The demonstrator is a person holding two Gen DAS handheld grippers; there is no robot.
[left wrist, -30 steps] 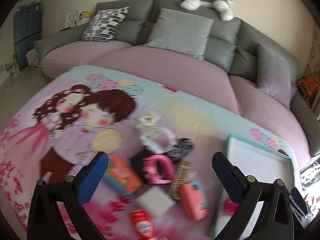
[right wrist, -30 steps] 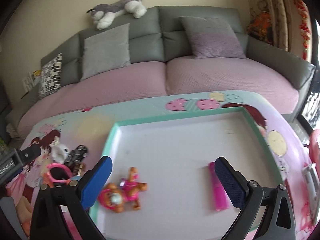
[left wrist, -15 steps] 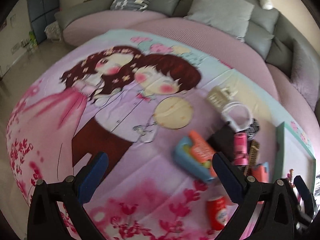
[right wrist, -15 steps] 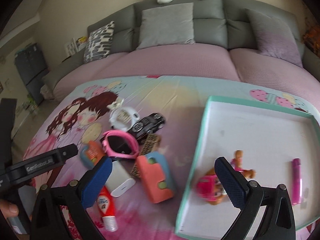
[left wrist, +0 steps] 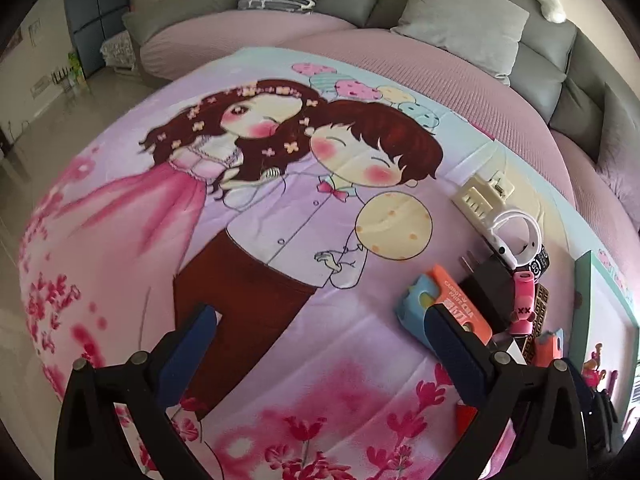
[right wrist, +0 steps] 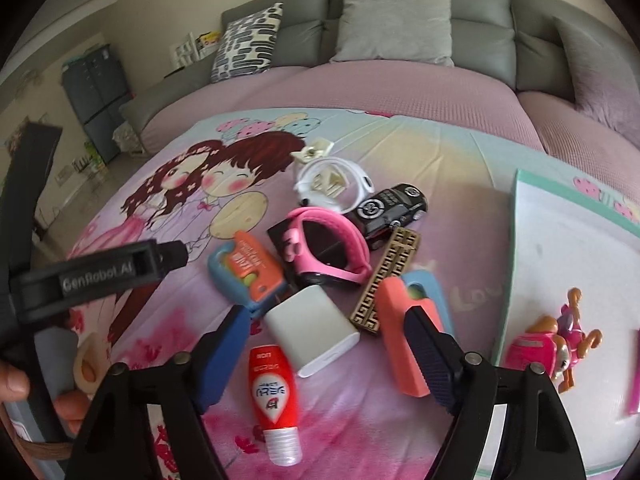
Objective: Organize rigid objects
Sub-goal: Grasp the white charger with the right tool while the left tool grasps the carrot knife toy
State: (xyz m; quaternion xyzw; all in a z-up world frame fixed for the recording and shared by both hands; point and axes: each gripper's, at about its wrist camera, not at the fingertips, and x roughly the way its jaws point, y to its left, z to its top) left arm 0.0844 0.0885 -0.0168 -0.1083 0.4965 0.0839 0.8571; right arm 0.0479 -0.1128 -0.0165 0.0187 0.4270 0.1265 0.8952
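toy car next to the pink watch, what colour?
Black, with white markings on its roof: the toy car shows best in the right wrist view.

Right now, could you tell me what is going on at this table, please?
A person is sorting small items from a pile on a cartoon-print cloth into a green-rimmed tray. The right tongs hover low over the pile, jaws just been closing, framing a white power bank and a red tube without touching either. The left tongs are open over bare cloth, holding nothing. A toy figure already lies in the tray; a pink watch and black toy car wait.
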